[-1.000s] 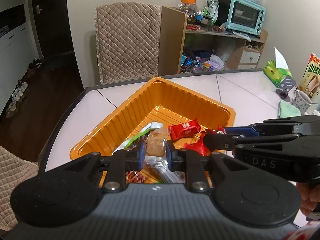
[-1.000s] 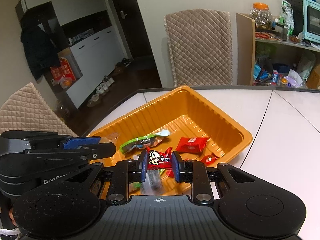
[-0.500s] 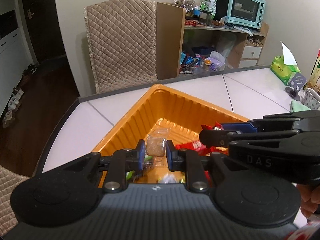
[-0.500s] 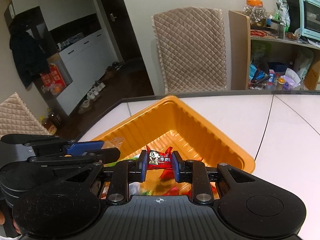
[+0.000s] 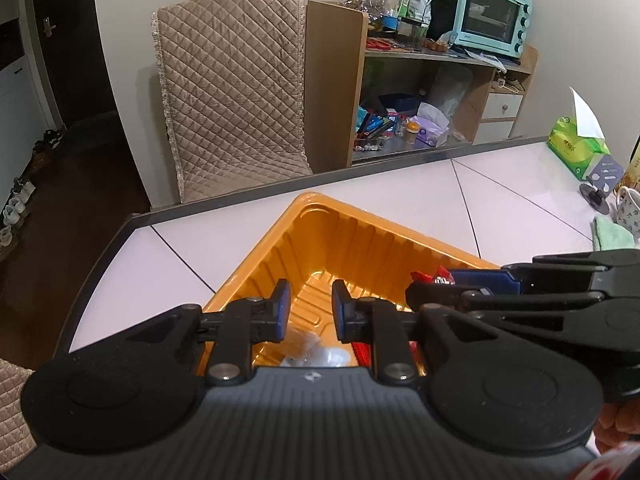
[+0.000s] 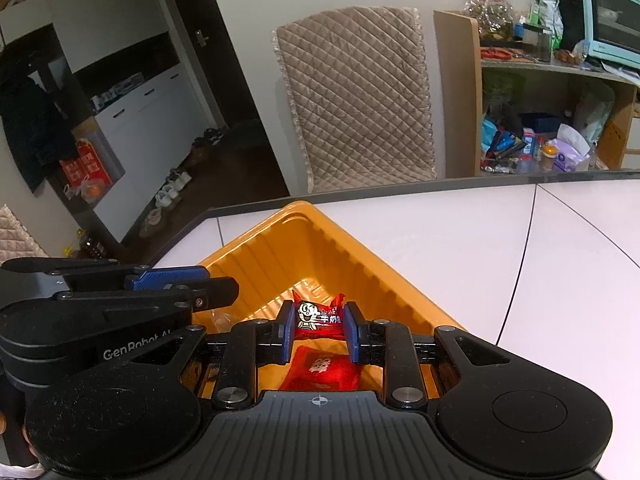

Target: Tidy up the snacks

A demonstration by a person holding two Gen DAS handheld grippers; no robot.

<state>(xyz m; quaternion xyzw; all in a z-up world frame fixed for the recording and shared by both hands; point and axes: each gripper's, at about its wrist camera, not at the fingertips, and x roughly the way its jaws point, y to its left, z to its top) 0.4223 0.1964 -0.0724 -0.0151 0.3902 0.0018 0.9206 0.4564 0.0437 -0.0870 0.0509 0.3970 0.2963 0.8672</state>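
Two hand-held grippers hang side by side over an orange tray (image 5: 280,236) on a pale table (image 5: 500,216). The right gripper (image 6: 318,326) has its blue pads clamped on a red candy (image 6: 318,318) with a cartoon face, held above the tray's far corner; a second red packet (image 6: 324,370) lies in the tray directly beneath. The left gripper (image 5: 307,308) shows its pads drawn in with nothing visible between them; a clear wrapper (image 5: 316,354) lies blurred on the tray floor below. From the left view, the right gripper's body blocks the tray's right side. Beyond stand a quilted chair (image 5: 232,88), a cluttered shelf (image 5: 420,120), a blue oven (image 5: 494,14), a green tissue box (image 5: 576,152) and a mug (image 5: 628,210).
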